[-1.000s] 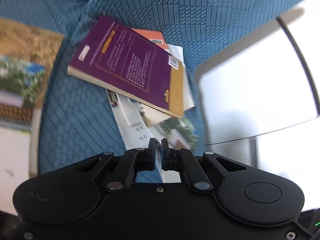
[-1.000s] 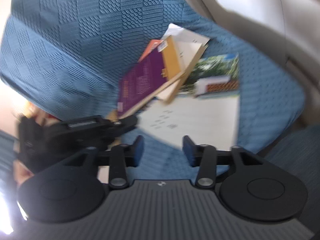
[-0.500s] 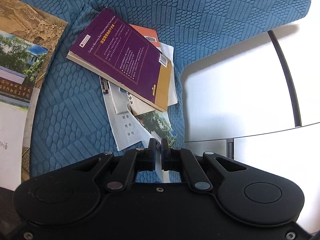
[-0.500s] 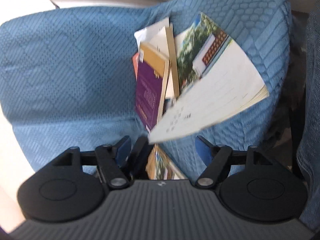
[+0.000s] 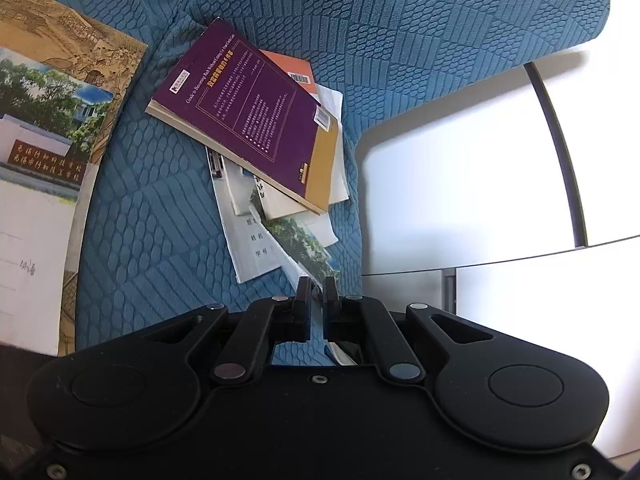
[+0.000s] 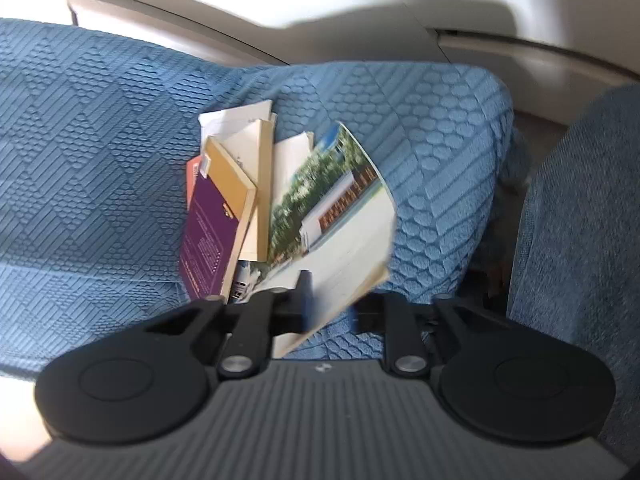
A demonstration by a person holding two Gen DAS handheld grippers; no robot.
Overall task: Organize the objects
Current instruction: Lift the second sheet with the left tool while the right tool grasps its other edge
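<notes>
A messy pile of books and booklets lies on a blue textured sofa seat (image 5: pixel 160 216). On top is a purple book (image 5: pixel 256 120) over an orange one (image 5: pixel 294 68) and white booklets (image 5: pixel 256 248). My left gripper (image 5: pixel 316 292) is shut on the corner of a thin booklet with a tree photo (image 5: pixel 308 244) at the pile's near edge. My right gripper (image 6: pixel 332 300) is open, with a large photo-cover booklet (image 6: pixel 340 216) between its fingers, lifted over the pile; the purple book (image 6: pixel 212 232) shows there too. That large booklet also fills the left edge of the left wrist view (image 5: pixel 40 152).
A white table or panel (image 5: pixel 472 184) with a dark seam stands right of the seat. A second blue cushion (image 6: pixel 584 240) is at the right in the right wrist view. A pale wall ledge (image 6: pixel 280 12) runs behind the sofa.
The right gripper has swung around the pile and the large photo booklet now sits between its fingers. The left gripper stayed shut on the thin booklet and shifted slightly.
</notes>
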